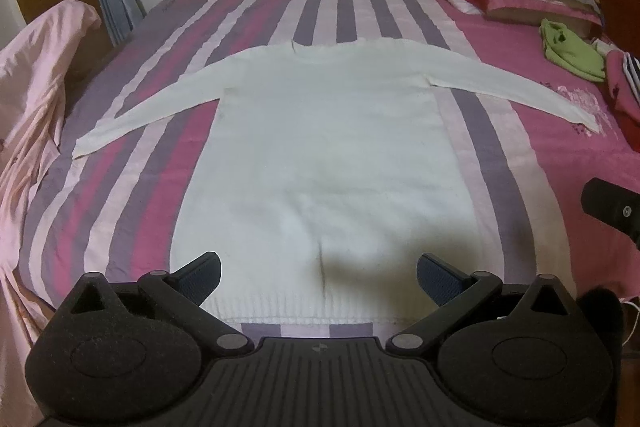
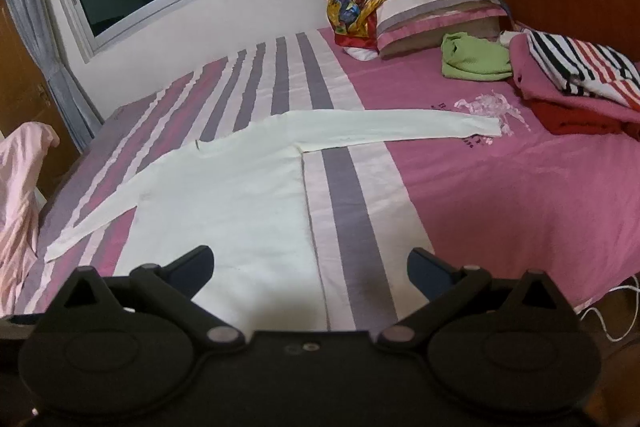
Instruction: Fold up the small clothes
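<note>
While both tools hang above the near edge of the bed, nothing is gripped: left gripper has its jaws spread wide and empty, right gripper likewise spread and empty. White long-sleeved sweater lies flat on the striped bedspread, hem toward the person, collar at 12 o'clock from the left gripper. Body's long axis runs 6 to 12; the two sleeves stretch out toward 9 and 3. Left gripper sits centred just over the ribbed hem, so it is the nearer tool; from the right gripper the sweater body lies toward 10–11 o'clock, with the right sleeve crossing ahead at about 12–1. Fabric looks smooth, off-white, fine knit, one faint crease near the hem. Judgement: folding not yet begun; a sleeve fold inward seems the likely first step.
</note>
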Demonstrator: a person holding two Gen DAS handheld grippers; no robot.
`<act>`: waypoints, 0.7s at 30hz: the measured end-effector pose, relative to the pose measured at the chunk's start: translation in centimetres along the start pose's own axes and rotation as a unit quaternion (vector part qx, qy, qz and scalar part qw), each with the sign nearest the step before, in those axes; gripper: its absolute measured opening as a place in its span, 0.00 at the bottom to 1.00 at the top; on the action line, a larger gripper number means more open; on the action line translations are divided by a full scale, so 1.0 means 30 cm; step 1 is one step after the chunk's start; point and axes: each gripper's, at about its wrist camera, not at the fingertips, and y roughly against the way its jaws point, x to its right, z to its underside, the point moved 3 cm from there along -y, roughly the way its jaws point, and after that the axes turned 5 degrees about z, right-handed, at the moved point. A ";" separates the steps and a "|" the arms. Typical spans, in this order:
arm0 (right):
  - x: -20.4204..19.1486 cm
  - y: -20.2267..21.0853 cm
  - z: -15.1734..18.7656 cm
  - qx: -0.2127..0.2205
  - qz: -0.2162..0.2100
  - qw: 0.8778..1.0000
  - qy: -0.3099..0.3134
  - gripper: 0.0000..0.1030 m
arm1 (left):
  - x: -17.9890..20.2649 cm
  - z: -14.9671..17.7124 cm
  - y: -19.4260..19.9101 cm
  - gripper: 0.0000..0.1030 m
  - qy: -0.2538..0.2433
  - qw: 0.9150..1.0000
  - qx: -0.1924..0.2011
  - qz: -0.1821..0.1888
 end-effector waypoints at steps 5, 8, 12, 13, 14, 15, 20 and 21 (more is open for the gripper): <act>0.001 -0.007 0.006 0.006 0.001 1.000 0.004 1.00 | -0.001 -0.006 -0.020 1.00 -0.003 1.000 -0.002 0.003; 0.002 -0.010 0.012 0.008 0.002 1.000 0.005 1.00 | -0.006 -0.016 -0.043 1.00 -0.005 1.000 -0.008 0.003; 0.006 -0.028 0.000 0.012 0.009 1.000 0.005 1.00 | -0.017 -0.051 -0.075 1.00 -0.006 1.000 -0.010 0.002; 0.011 -0.034 -0.005 0.015 0.009 1.000 0.001 1.00 | -0.024 -0.063 -0.086 1.00 -0.002 1.000 -0.009 0.005; 0.018 -0.044 -0.012 0.019 0.009 1.000 -0.004 1.00 | -0.033 -0.079 -0.100 1.00 0.002 1.000 -0.009 0.007; 0.029 -0.055 -0.021 0.024 0.009 1.000 -0.011 1.00 | -0.037 -0.089 -0.108 1.00 0.005 1.000 -0.004 0.009; 0.090 -0.156 -0.088 0.026 0.025 0.999 -0.026 1.00 | -0.062 -0.173 -0.187 1.00 0.006 1.000 0.014 -0.008; 0.102 -0.183 -0.102 0.021 0.029 0.999 -0.028 1.00 | -0.064 -0.190 -0.207 1.00 0.006 1.000 0.012 -0.010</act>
